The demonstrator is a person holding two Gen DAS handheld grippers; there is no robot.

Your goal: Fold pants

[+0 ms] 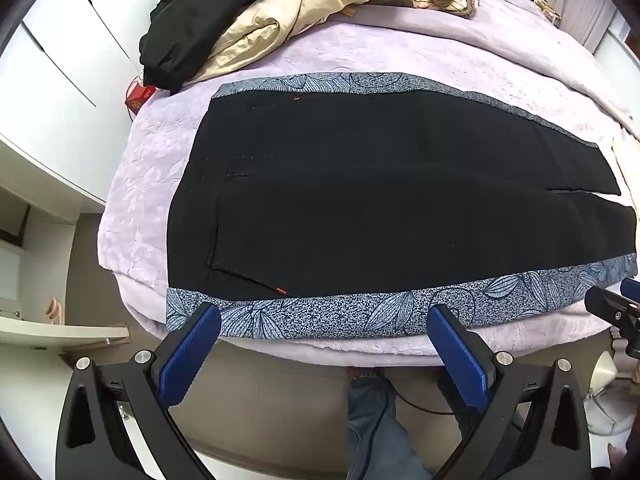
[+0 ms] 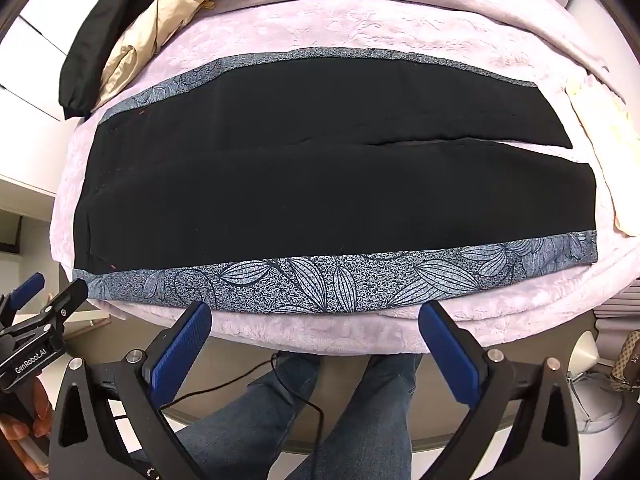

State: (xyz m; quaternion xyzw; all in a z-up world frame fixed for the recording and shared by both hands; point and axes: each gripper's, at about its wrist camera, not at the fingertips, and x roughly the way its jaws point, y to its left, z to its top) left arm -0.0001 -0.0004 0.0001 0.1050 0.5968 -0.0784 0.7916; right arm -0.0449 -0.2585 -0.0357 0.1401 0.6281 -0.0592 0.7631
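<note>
Black pants (image 1: pixel 380 196) with blue-grey leaf-print side bands (image 1: pixel 360 312) lie flat on a lilac bedspread (image 1: pixel 140 184), waist to the left, both legs running right with a slit between them. They also show in the right wrist view (image 2: pixel 320 192). My left gripper (image 1: pixel 324 312) is open and empty, hovering over the near printed band by the waist end. My right gripper (image 2: pixel 316 308) is open and empty, above the near edge of the band (image 2: pixel 340 280) toward the leg end.
A pile of clothes, a black garment (image 1: pixel 192 36) and a beige jacket (image 1: pixel 288 12), lies at the bed's far left. A small red box (image 1: pixel 138 98) sits by the bed edge. White wardrobe doors (image 1: pixel 52 60) stand on the left. My jeans-clad legs (image 2: pixel 360 400) stand below the bed.
</note>
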